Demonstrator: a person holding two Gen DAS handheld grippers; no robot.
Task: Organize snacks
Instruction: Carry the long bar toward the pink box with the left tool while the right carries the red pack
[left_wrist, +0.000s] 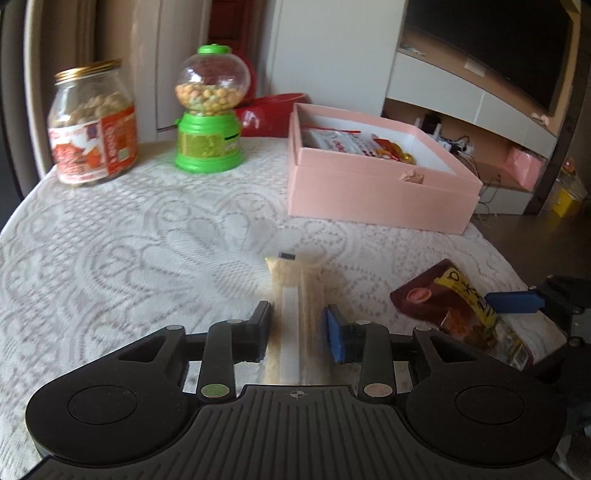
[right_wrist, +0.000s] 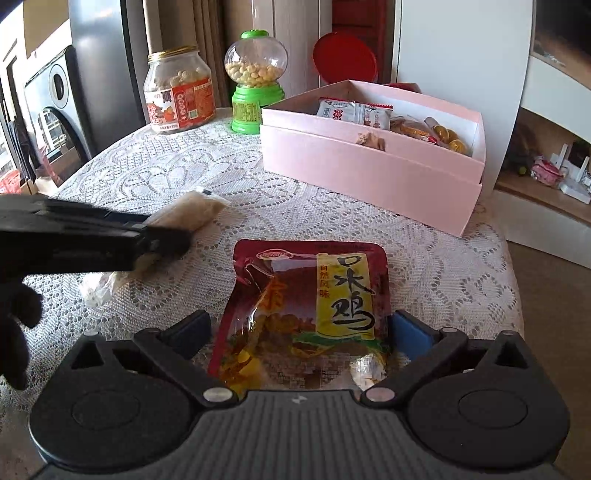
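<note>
Lace-covered table (left_wrist: 129, 236): left gripper (left_wrist: 297, 328) pinches beige crumb-filled packet (left_wrist: 295, 284); right gripper (right_wrist: 301, 334) spread around maroon foil pouch (right_wrist: 310, 295). Next: pink cardboard box (left_wrist: 369, 192).

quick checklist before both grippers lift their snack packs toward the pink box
1. Left gripper closed on the pale snack pack: ok, fingers at both sides.
2. Right gripper closed on the red chicken pouch: not ok, jaws wide.
3. Pouch centred between right fingers: ok.
4. Pink box open: ok.
5. Room left in box: ok, near corner bare.
6. Grippers apart: ok.
</note>
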